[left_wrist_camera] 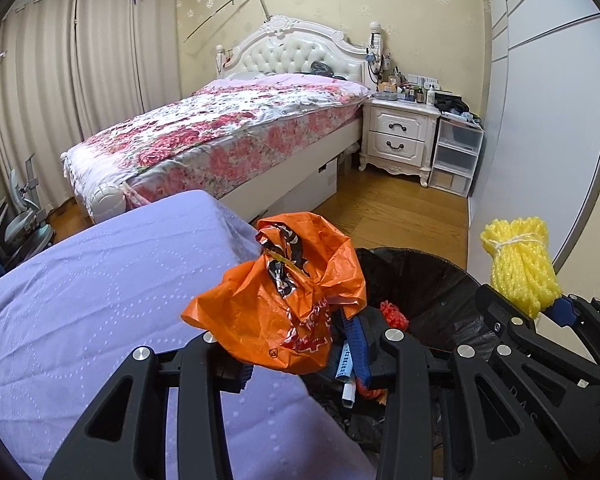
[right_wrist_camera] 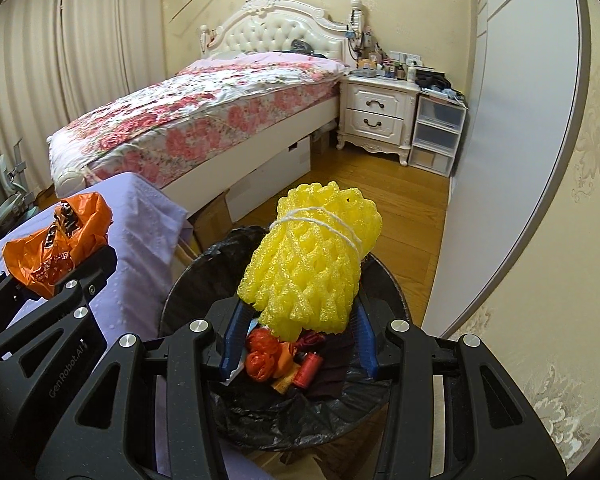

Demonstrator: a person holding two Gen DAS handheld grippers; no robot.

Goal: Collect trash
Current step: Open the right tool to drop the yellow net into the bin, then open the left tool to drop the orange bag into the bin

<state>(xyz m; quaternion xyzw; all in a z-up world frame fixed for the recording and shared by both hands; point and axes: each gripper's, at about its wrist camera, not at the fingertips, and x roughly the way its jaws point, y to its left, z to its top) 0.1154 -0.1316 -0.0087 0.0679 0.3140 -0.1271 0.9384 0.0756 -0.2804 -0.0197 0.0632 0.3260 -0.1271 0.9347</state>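
A: The left gripper (left_wrist_camera: 300, 360) sits low in the middle of its own view, its jaws clamped on a crumpled orange plastic bag (left_wrist_camera: 284, 300). The bag hangs at the edge of the lilac bedspread (left_wrist_camera: 100, 280), beside the black-lined bin (left_wrist_camera: 432, 288).

B: Any writing on it?

A: Red print and a small round mark, too creased to read. The left gripper's arm at the lower left of the right view reads "GenRobot.AI".

B: And the right gripper (right_wrist_camera: 300, 340)?

A: Bottom centre of its view, pointing downward, blue pads closed on the lower end of a yellow foam net bundle (right_wrist_camera: 312, 256) tied with white string (right_wrist_camera: 324, 220). The bundle stands up directly over the bin (right_wrist_camera: 204, 264), which holds red and orange scraps (right_wrist_camera: 268, 356).

B: Background?

A: A floral bed (right_wrist_camera: 204, 120) in the upper left, a white nightstand (right_wrist_camera: 376, 116) upper right.
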